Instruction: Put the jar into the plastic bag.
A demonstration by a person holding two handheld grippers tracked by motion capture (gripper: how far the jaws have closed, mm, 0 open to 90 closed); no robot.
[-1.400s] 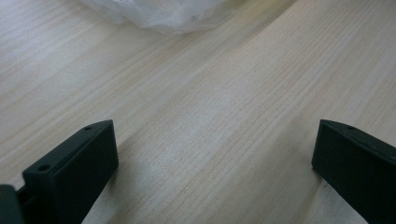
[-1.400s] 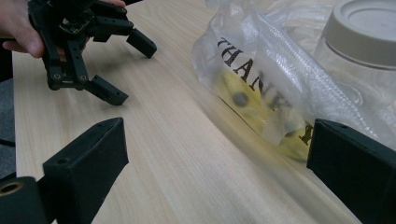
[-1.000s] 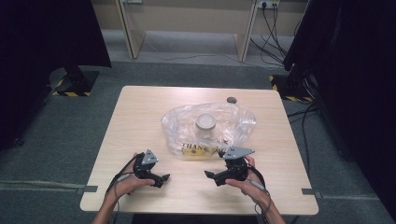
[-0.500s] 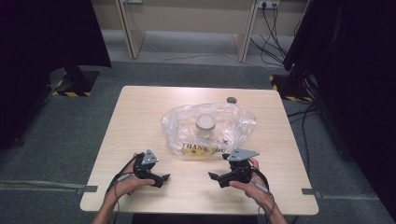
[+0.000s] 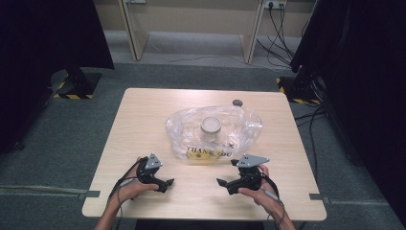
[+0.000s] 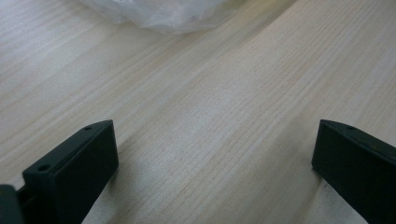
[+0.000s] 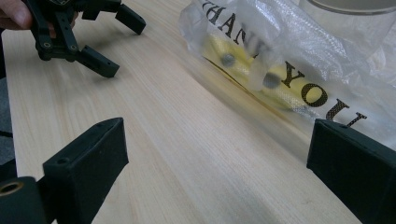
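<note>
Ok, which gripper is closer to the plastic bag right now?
Right. The right gripper sits just off the near edge of the plastic bag, open and apart from it. The left gripper is farther off, toward the bag's near-left side, also open.

**Lettering on the plastic bag**

The clear plastic bag (image 5: 214,130) carries dark printed capitals reading "THANK YOU" along its near edge. In the right gripper view, "YOU" reads clearly on the bag (image 7: 299,51); the first word is cut off.
</note>
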